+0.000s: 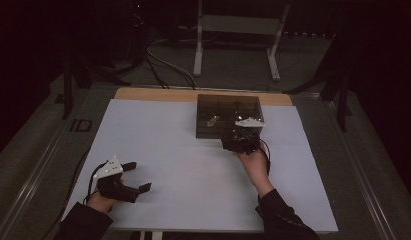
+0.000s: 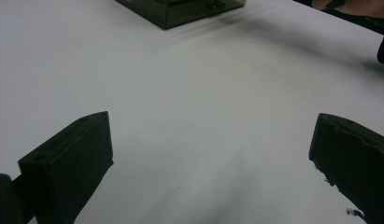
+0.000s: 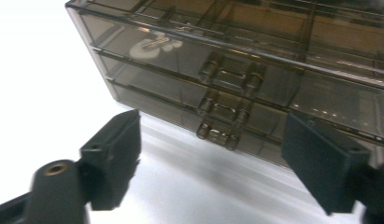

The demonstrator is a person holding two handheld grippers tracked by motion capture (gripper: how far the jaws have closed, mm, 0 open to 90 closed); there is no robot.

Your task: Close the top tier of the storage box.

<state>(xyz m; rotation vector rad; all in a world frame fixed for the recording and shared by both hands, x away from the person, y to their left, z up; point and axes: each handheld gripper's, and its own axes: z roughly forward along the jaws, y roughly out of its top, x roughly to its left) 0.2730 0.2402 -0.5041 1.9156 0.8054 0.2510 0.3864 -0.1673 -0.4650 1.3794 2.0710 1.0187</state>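
Both tongs gape empty, the left tongs (image 1: 135,177) held low, the right tongs (image 3: 210,158) reaching forward.

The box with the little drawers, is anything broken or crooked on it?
Nothing stands out. The smoky see-through drawer box sits flat on the white table, its three drawers pushed in evenly and handles lined up.

No legible text, labels or numbers.

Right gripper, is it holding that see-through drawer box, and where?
Nothing is held. The right gripper is open in front of the drawer box, its fingers clear of the handles.
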